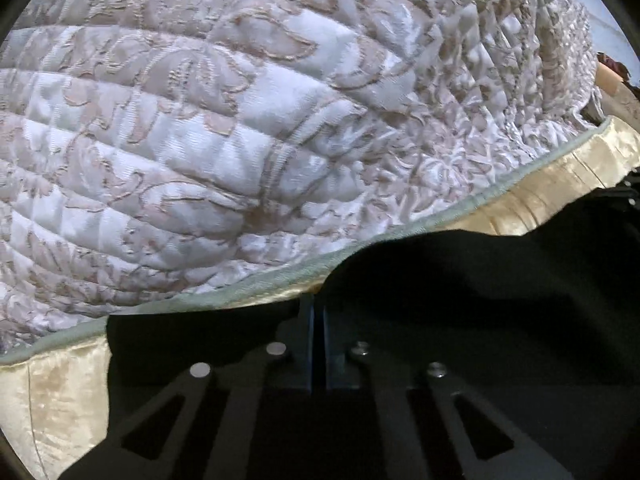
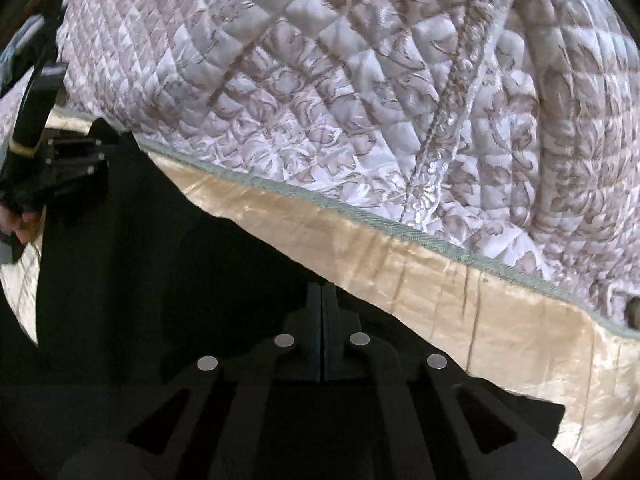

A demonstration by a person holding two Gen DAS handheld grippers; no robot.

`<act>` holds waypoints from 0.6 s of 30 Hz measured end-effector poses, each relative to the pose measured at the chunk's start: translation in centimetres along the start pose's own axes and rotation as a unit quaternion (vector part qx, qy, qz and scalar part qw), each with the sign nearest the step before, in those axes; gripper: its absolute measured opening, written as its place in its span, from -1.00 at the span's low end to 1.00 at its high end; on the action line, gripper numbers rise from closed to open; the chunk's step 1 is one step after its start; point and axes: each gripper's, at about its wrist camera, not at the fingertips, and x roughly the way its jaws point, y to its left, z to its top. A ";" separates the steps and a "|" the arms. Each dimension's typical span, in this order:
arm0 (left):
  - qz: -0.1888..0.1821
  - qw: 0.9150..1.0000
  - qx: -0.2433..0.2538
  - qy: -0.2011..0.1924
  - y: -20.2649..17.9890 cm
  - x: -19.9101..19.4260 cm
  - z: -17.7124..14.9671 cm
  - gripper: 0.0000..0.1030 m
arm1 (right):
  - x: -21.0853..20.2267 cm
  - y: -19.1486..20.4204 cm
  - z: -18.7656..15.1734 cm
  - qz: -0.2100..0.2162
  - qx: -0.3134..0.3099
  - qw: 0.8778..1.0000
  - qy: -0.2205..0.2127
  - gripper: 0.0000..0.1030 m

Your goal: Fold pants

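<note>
Pants (image 1: 460, 280), dark and draped over the quilted bedspread's (image 1: 200, 140) gold-trimmed edge, lie directly beneath both the left gripper (image 1: 318, 312) and the right gripper (image 2: 322, 292), whose fingers are pressed together at the cloth's upper edge, apparently pinching it, though I cannot tell for sure.

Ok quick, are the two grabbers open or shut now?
Left gripper: shut on the dark pants.
Right gripper: shut on the same pants.
</note>
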 end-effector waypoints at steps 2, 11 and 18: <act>0.012 1.000 -0.004 -0.011 0.2 -1.0 0.0 -0.91 | -0.6 0.4 0.0 -0.007 -0.005 1.000 -0.005 -1.00; 0.011 0.997 -0.030 -0.076 2.3 -11.1 -1.3 -0.91 | -9.4 1.9 -0.5 -0.002 -0.011 0.997 -0.076 -1.00; -0.012 0.993 -0.024 -0.112 0.9 -18.6 -4.9 -0.91 | -9.3 3.4 -1.8 -0.018 -0.071 0.996 -0.051 -0.09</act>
